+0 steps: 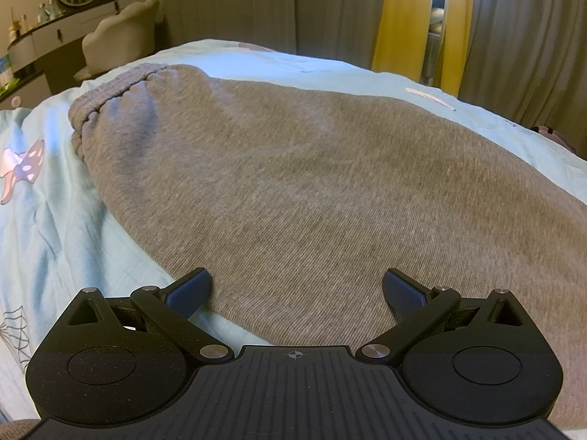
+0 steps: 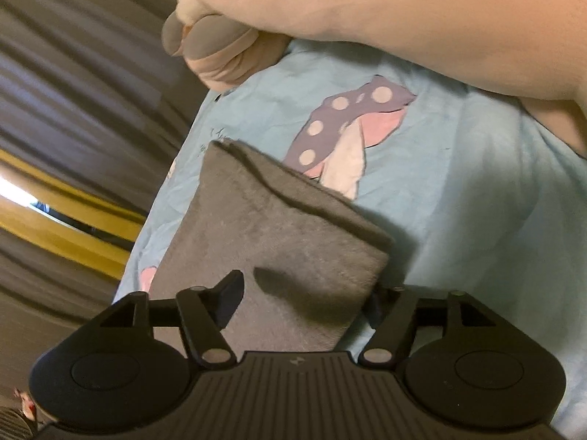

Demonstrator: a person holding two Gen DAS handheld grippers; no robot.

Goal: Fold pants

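- The grey pants lie spread on the bed; in my left view the gathered waistband sits at the far left and the cloth runs back toward me, under the tool.
- My left gripper hangs just over the near part of the pants, jaws spread wide, nothing between the pads.
- In my right view the leg end lies flat, its hem edge pointing away from me.
- My right gripper straddles that leg end: the left finger lies over the cloth, the right finger sits just off its side edge, partly hidden. The jaws stand apart and I see no pinch.
- A person's hand and forearm cross the top of the right view, above the bedding.
- Underneath is a pale blue bedspread printed with a spotted mushroom.
- Beyond the bed: grey and yellow curtains, a dresser with an oval mirror, a padded chair.
- Bare bedspread shows left of the pants and past the leg hem.
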